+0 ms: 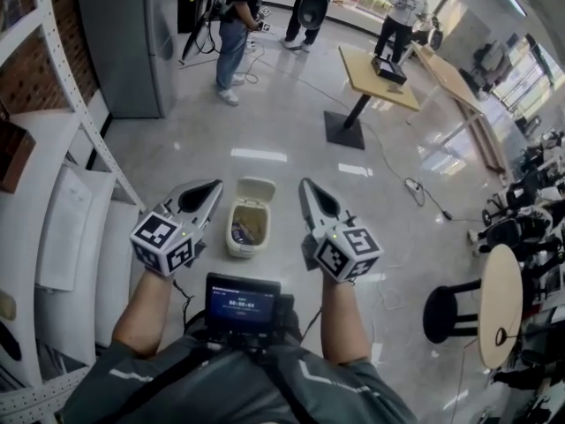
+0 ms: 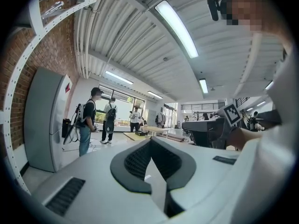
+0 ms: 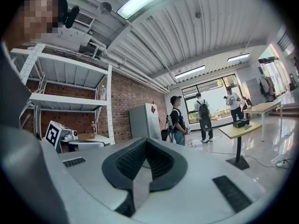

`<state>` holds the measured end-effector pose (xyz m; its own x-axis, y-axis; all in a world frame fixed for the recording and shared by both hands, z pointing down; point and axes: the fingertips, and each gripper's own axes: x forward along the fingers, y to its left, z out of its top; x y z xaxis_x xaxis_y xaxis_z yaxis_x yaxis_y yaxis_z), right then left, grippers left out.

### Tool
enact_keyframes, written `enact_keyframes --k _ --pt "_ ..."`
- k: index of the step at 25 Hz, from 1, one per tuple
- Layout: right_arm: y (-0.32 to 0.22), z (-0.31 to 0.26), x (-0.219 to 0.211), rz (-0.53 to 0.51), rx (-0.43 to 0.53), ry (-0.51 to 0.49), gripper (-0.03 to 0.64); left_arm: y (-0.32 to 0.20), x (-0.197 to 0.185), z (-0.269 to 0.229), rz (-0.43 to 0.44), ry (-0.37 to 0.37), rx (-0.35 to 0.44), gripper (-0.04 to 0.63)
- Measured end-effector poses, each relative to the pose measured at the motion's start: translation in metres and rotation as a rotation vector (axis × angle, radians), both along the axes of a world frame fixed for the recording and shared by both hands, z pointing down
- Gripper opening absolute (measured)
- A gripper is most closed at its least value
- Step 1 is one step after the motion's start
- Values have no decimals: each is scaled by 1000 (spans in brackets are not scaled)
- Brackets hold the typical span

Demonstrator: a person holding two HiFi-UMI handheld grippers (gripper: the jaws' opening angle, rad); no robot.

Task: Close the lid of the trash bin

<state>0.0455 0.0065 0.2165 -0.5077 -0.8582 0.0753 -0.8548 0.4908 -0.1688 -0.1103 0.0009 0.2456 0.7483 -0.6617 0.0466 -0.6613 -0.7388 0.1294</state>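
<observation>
Pale, glossy floor tiles spread out below us. Closest to our chest sits a small dark screen unit. Just past it our two forearms reach forward, each hand holding a gripper. The left gripper has its jaws together with nothing between them, and its own view shows the dark pads meeting in a narrow seam. The right gripper is the same, with jaws pressed together and empty.

Between the two grippers, a little beyond their tips, the trash bin stands on the floor, touched by neither. Its lid is still up, tipped back on the far side, and something dark lies inside.

At our left runs white shelving against a brick wall. At our right stand a black stool and a round wooden table. Farther out we see a pedestal table with a black item on top, and a tall grey cabinet at the left. At the far end several people stand near the windows.
</observation>
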Motion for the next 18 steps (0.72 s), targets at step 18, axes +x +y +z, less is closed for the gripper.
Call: enact_keyframes --k 18 --pt "-130 1 71 -96 30 -42 11 -121 72 -7 -93 -50 5 -5"
